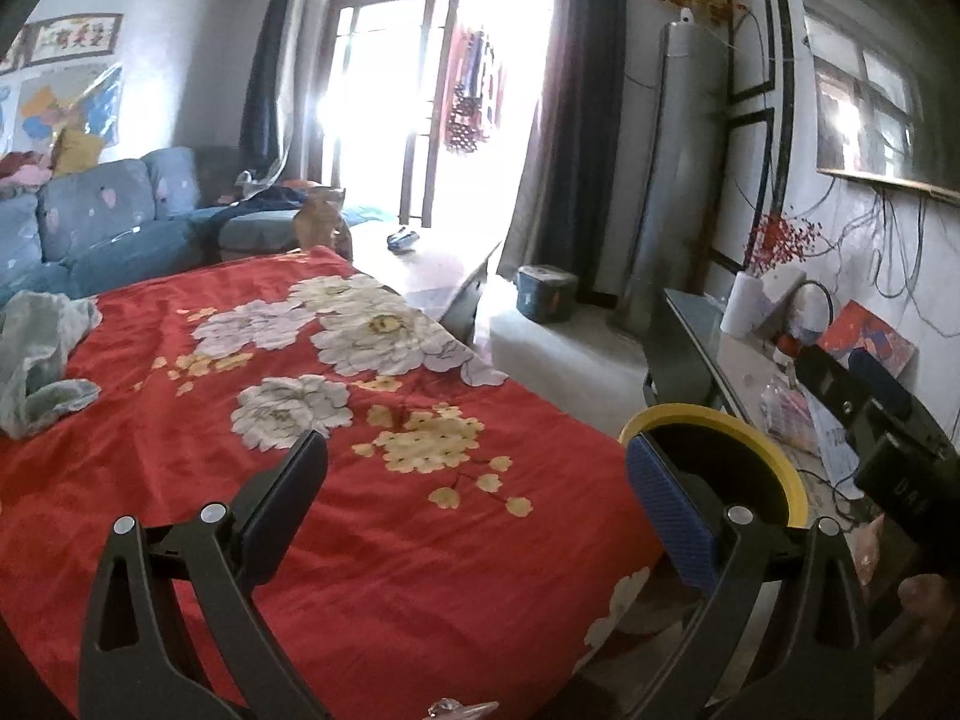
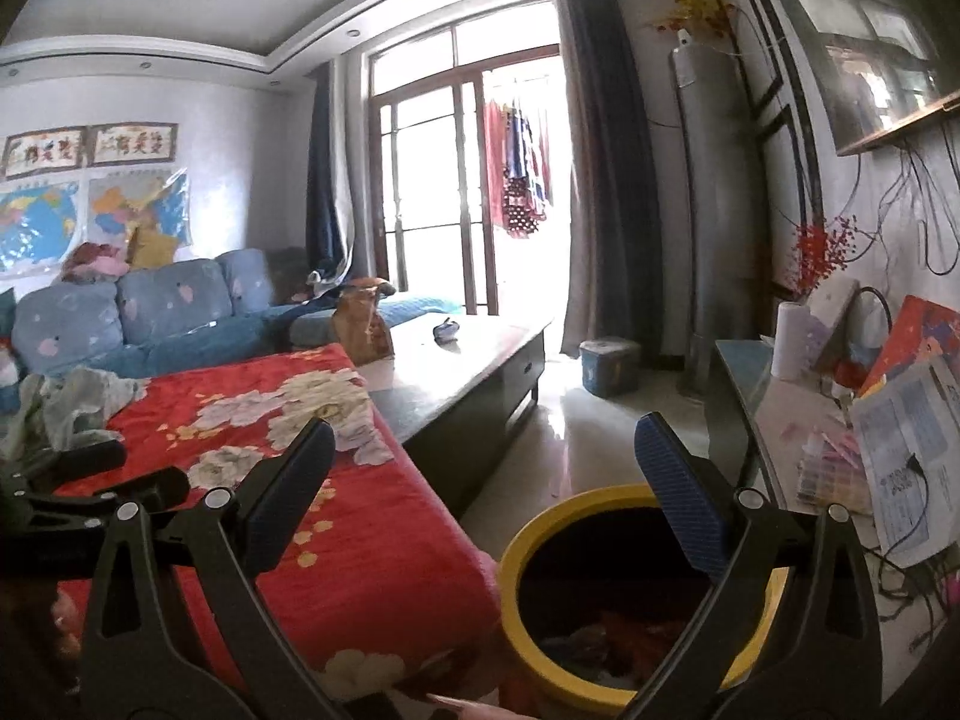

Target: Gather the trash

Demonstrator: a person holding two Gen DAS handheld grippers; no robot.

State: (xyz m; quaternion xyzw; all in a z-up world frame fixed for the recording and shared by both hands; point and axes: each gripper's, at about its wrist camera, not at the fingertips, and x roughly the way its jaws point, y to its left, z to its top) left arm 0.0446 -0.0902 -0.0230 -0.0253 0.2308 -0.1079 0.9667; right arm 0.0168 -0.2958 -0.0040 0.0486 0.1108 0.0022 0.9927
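Note:
My left gripper [image 1: 477, 441] is open and holds nothing; it hangs over a red flowered cloth [image 1: 360, 528] spread on a low table. A yellow-rimmed bin [image 1: 678, 414] stands on the floor to the right of the cloth, partly behind the right finger [image 1: 666, 504]. My right gripper [image 2: 485, 423] is open and holds nothing, above and just before the bin [image 2: 516, 546]. Colourful trash [image 2: 606, 642] lies in the bin's dark inside. A crumpled pale green wad [image 1: 36, 360] [image 2: 72, 408] lies on the cloth at the far left. The left gripper [image 2: 144, 471] shows at the left edge of the right wrist view.
A dark coffee table [image 2: 468, 372] beyond the cloth carries a brown paper bag [image 2: 360, 324] and a small dark item [image 2: 447, 331]. A blue sofa [image 2: 168, 312] runs along the left. A cluttered side counter [image 2: 798, 420] stands right of the bin. A blue box [image 2: 609, 366] sits on the floor by the curtain.

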